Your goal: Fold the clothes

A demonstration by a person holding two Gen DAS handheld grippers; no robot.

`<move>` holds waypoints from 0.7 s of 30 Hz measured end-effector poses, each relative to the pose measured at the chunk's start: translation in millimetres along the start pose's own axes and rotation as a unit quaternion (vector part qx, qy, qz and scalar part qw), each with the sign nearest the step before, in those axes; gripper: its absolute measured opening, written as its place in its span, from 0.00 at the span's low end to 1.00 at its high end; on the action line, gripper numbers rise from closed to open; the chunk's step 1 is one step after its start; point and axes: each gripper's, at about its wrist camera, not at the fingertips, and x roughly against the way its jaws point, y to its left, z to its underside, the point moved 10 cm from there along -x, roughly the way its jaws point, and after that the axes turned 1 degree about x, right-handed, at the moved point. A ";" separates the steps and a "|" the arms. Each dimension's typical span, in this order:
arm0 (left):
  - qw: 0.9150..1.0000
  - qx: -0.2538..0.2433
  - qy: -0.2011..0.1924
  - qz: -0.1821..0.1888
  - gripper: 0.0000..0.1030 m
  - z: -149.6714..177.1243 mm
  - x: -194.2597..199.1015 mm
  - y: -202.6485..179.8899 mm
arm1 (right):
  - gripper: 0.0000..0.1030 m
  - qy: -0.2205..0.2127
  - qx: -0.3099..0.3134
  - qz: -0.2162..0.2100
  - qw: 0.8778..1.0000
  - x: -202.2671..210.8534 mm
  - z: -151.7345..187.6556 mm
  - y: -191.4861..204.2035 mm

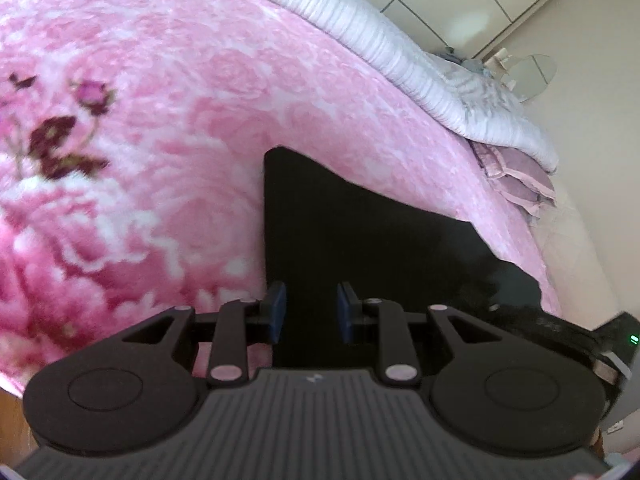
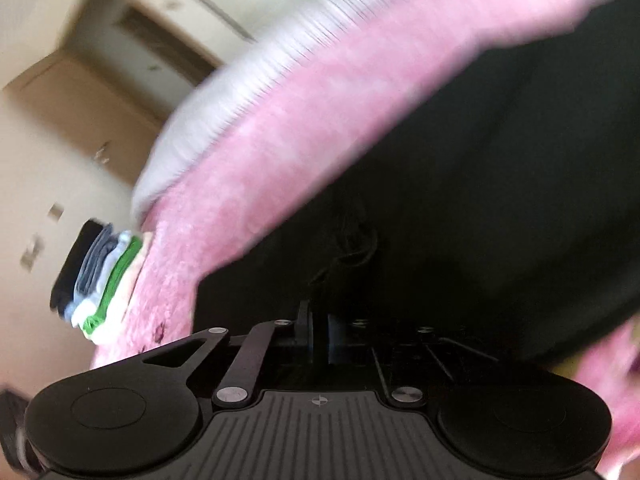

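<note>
Left wrist view: the left claw stands part open, its two blue pads set apart with the black garment between and beneath them. Whether the pads press a fold of cloth or merely hover over it I cannot tell, since dark fabric fills the gap. The garment lies flat on the pink floral blanket of the bed, stretching straight ahead of the claw and away to its right, with one straight edge running forward just past the left pad. A white striped duvet is bunched well beyond, along the far side of the bed.

Right wrist view: much blurred. The right claw has its fingers drawn almost together, and the black garment crowds right up against and over them; a thin layer of cloth seems to be pinched, though the dark on dark keeps this a judgement. The cloth spreads ahead and to the right of this claw, its near corner just to the left of the fingers. A stack of folded clothes sits far off to the left at the blanket's edge.

The garment's long axis seems to run across from one claw to the other, so the fold likely turns on carrying the near edge forward
</note>
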 end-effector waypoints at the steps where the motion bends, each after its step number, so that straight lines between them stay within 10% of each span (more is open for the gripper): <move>1: 1.000 -0.006 0.003 0.005 0.21 -1.6 -1.7 -5.8 | 0.04 -0.024 0.029 -0.001 0.999 11.2 -8.3 4.8; 5: 0.998 -0.049 0.026 0.034 0.21 -3.0 -19.1 -42.5 | 0.04 -0.093 0.067 0.032 0.993 61.4 -42.2 -18.9; 10: 0.991 -0.099 0.067 0.054 0.21 3.6 -53.5 -85.0 | 0.05 -0.118 -0.056 0.110 0.985 102.3 -59.9 -127.9; 15: 0.988 -0.118 0.091 0.050 0.21 10.7 -76.2 -102.6 | 0.19 -0.124 -0.275 0.020 0.953 107.9 -47.2 -200.3; 21: 0.987 -0.117 0.102 0.031 0.21 12.0 -89.6 -97.2 | 0.20 -0.126 -0.223 0.033 0.966 97.1 -56.7 -194.3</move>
